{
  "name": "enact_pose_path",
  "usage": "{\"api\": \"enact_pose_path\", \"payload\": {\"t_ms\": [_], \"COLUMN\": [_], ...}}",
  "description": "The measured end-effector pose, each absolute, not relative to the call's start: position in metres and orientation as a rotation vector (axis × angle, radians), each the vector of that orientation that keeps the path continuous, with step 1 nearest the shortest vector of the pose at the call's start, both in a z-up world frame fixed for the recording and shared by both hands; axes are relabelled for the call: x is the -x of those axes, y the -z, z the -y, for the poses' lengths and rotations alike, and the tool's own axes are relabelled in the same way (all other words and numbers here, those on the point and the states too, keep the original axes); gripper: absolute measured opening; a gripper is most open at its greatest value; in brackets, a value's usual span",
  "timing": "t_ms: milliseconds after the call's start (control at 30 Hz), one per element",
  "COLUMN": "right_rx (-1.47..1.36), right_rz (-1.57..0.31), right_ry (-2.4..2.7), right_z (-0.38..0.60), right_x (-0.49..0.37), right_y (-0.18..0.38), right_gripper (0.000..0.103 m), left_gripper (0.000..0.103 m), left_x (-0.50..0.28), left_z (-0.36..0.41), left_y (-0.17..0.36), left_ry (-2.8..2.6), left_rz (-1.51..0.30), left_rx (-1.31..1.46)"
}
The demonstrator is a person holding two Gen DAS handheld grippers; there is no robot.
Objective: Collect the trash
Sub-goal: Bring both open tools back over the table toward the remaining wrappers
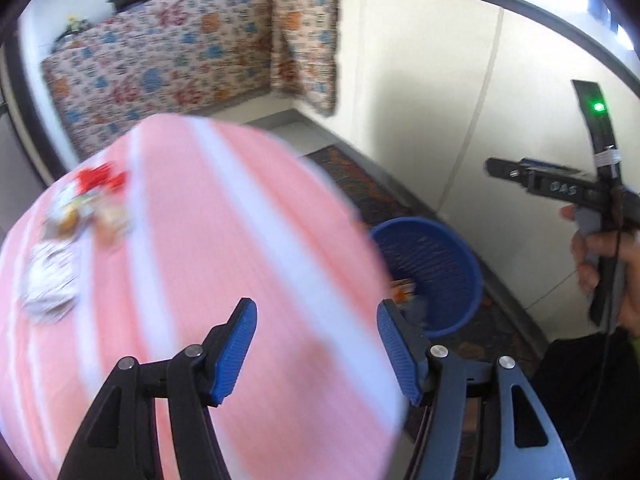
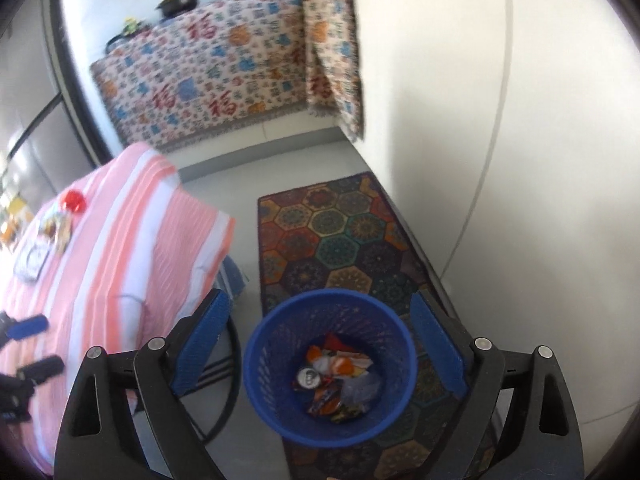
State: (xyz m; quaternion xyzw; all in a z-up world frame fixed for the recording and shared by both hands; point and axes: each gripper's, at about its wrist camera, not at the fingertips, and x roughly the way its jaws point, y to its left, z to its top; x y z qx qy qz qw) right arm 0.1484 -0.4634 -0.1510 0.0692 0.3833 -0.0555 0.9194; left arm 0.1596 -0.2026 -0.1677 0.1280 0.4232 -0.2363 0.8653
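Left wrist view first: on the far left we see the trash pile (image 1: 76, 216) lying on the worktop (image 1: 224, 216), which has a pink and white striped cloth over it. The pile is blurry, but we can make out a red bit, some wrappers and a crumpled grey and white piece. Near us, the left gripper (image 1: 316, 344) has its blue fingers (image 1: 234, 350) spread apart with nothing between them. It hangs over the near edge of the worktop. To the right of it, down on the floor, is the blue basket (image 1: 460, 264), with a bit of orange trash showing inside. At the far right a hand (image 1: 608, 264) holds the right gripper, seen from the side.

In the right wrist view, the worktop is on the left, with the same trash on its far left part. The left gripper's finger tips poke in at the left edge. In the middle, the blue basket sits on a colourful rug (image 2: 344, 232), and it holds a can (image 2: 307, 378) and bright wrappers (image 2: 340, 376). The right gripper (image 2: 320, 344) hangs above the basket with its fingers wide apart and empty.
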Motion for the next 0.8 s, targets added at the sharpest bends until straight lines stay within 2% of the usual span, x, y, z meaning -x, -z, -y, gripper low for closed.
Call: {"api": "enact_pose_path", "payload": {"t_ms": [300,433,567,633,800], "right_rx": [-0.027,0.021,0.090,0.122,0.103], "right_rz": [-0.823,-0.886,-0.938,-0.936,-0.903], "right_ry": [-0.206,-0.257,-0.230,-0.213,-0.198], "right_z": [0.277,0.214,0.179,0.172,0.172], "right_x": [-0.161,-0.186,-0.211,-0.210,-0.204], "right_y": [0.144,0.158,0.176,0.181,0.185], "right_gripper": [0.094,0.094,0.096,0.102,0.103], "left_gripper": [0.064,0.074,0.094,0.096,0.096], "left_x": [-0.171,-0.183,-0.189,-0.188,-0.195], "left_z": [0.061,0.026,0.010,0.004,-0.003], "left_y": [0.186,0.188,0.193,0.195,0.189], "left_ry": [0.175,0.128,0.111,0.119,0.161], "left_rz": [-0.906,-0.907,-0.913,-0.917,-0.914], "left_rx": [-0.248,-0.189,-0.133,-0.094,-0.059]}}
